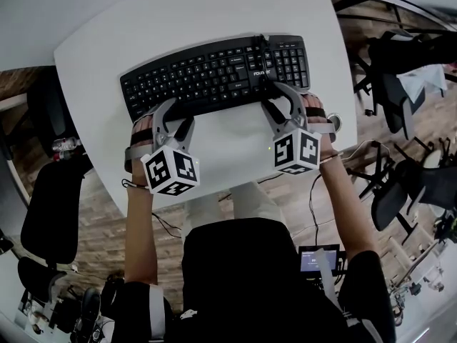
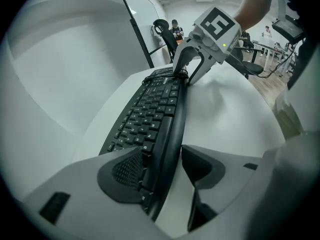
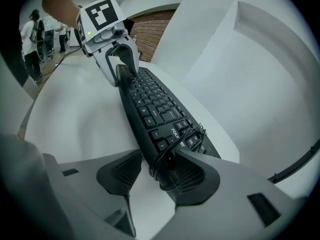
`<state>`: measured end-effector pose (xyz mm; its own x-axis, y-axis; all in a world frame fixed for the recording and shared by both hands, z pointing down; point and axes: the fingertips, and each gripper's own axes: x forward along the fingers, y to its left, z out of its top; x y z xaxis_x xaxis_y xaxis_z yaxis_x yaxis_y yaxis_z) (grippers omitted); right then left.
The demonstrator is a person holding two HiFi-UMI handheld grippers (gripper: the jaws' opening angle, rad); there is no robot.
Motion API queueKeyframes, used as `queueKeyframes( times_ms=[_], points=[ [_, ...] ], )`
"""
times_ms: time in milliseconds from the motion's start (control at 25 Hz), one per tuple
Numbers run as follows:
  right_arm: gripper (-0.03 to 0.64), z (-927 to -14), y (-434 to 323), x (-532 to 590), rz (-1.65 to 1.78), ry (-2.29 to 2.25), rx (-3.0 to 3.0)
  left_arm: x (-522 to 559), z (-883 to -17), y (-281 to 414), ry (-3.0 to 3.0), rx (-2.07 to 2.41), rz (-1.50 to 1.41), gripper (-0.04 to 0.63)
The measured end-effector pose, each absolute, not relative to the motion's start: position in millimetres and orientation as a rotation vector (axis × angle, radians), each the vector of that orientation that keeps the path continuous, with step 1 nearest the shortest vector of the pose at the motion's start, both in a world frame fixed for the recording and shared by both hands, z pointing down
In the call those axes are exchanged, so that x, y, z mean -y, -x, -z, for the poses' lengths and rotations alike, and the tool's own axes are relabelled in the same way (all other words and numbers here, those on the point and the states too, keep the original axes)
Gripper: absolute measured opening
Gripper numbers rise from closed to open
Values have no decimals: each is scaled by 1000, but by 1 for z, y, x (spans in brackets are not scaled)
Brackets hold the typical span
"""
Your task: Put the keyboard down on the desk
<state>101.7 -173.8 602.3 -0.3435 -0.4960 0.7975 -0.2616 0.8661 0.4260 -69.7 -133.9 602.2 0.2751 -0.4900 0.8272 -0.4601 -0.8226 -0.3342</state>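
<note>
At the far left, off the desk, a black chair on plank floor. On the desk's near left, the left gripper, marker cube toward the person, clenched on the keyboard at its near-left corner: one pad laid on the end keys, the other pad's tip against the front edge, down by the desktop. Across the middle of the white desk, the keyboard itself: black, keys up, lying on the desktop toward the far side, long side running left to right, number pad at the right end. In front of it, bare desktop between the two grippers. At the near right, the right gripper, released: jaws spread about the front edge beside the number pad, a coiled cable bunched between them, the far pad behind the coil and touching it, the near pad just off the edge with a sliver of desk showing. Behind both grippers, bare forearms reaching out from the person, black top below. Past the desk's right edge, more black chairs on the same floor, and near the person's right elbow a small lit screen.
</note>
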Motion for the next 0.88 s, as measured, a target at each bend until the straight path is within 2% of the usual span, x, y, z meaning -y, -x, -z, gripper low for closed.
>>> queueKeyframes(
  times_ms=[400,680,800,880],
  points=[
    [216,-572,-92,173,159,-660,2028,134,-583,67,2587,-974,1518,247],
    [124,-523,-98,191,16,-883,2118,134,-556,57,2678,-1028,1429,247],
    [96,-502,-100,192,7,-958,2133,130,-544,55,2693,-1026,1370,223],
    [78,-490,-99,189,-4,-1016,2142,128,-530,55,2704,-1063,1306,165]
  ],
)
